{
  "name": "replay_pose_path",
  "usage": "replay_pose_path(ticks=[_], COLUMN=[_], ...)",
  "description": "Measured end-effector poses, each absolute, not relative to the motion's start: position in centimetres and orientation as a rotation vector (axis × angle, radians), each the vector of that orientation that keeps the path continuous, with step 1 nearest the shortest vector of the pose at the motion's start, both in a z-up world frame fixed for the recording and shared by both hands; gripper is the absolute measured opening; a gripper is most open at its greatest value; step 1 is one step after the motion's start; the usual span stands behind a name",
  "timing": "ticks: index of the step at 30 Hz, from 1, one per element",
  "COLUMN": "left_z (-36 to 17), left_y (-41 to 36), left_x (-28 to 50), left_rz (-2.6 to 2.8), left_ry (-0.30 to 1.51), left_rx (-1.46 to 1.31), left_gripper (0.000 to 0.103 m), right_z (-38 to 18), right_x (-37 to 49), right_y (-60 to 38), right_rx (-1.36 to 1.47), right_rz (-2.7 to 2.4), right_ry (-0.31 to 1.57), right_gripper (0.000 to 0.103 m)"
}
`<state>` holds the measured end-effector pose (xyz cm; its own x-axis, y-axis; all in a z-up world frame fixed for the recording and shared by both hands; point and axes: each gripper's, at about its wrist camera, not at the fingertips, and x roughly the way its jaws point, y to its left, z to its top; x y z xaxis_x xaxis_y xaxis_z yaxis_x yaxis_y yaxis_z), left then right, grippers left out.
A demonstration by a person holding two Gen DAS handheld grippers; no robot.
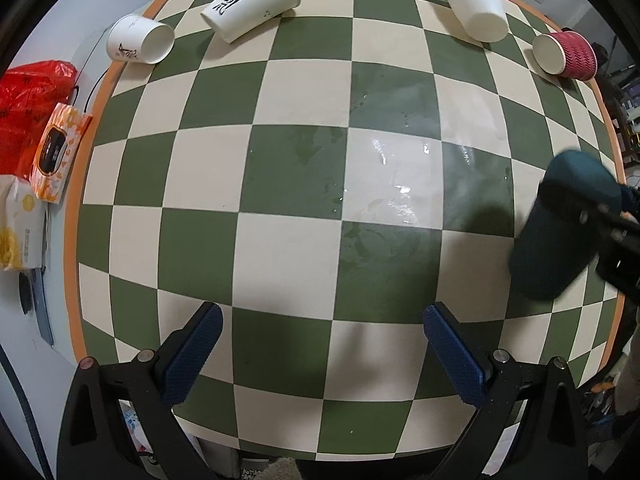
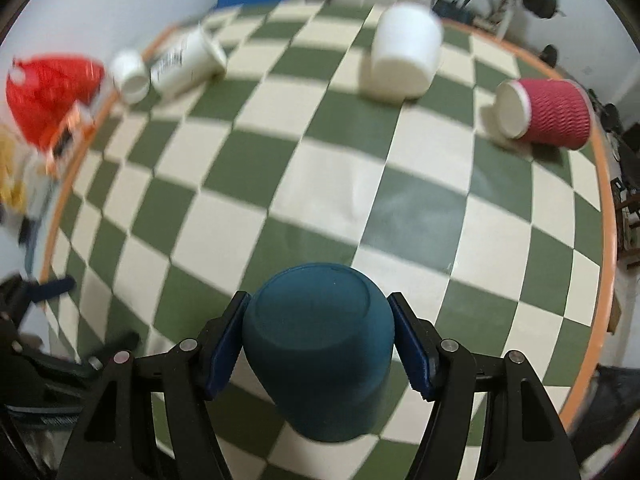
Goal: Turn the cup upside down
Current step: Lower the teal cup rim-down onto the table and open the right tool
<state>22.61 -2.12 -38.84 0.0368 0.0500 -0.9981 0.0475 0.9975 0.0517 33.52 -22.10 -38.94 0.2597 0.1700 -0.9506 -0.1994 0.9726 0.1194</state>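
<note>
One smooth rounded teal cup [image 2: 318, 344] in right claw [image 2: 320, 344].

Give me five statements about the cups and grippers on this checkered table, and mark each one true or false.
1. The right gripper is shut on the teal cup. True.
2. The left gripper holds a white cup. False: it is open with nothing between its fingers.
3. The red ribbed cup stands upright. False: it lies on its side near the table edge.
4. The teal cup's flat base faces the right wrist camera. True.
5. The printed white cup lies beside the red ribbed cup. False: they are at opposite sides of the table.
</note>
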Motion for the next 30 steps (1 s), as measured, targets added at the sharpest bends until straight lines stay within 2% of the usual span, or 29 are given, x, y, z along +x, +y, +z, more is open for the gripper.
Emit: replay_pose_path(ticks=[5,10,27,30], left_z=[-39.1,-39.4,-38.3,-37.9], left_y=[-2.6,-3.0,-4.3,-4.3], left_x=[22.9,23.2,23.2,23.2], left_rz=[0.007,0.006,-0.017,-0.019], left_ry=[1.539,1.543,1.513,1.503], left_rx=[0.079,0.087,0.088,0.090], left_gripper=[0.103,0.103,0.103,0.103], right_z=[-38.7,-39.7,-40.4,-40.1], right_x=[33.3,32.7,34.3,34.2], right_y=[-23.2,-23.1,-21.2,-21.4], right_rx=[0.085,0.087,0.033,0.036], right_rz=[0.207,0.194,0.173,0.151], right_ry=[1.101,1.036,1.195,1.209], right_gripper=[0.071,0.071,0.072,0.084])
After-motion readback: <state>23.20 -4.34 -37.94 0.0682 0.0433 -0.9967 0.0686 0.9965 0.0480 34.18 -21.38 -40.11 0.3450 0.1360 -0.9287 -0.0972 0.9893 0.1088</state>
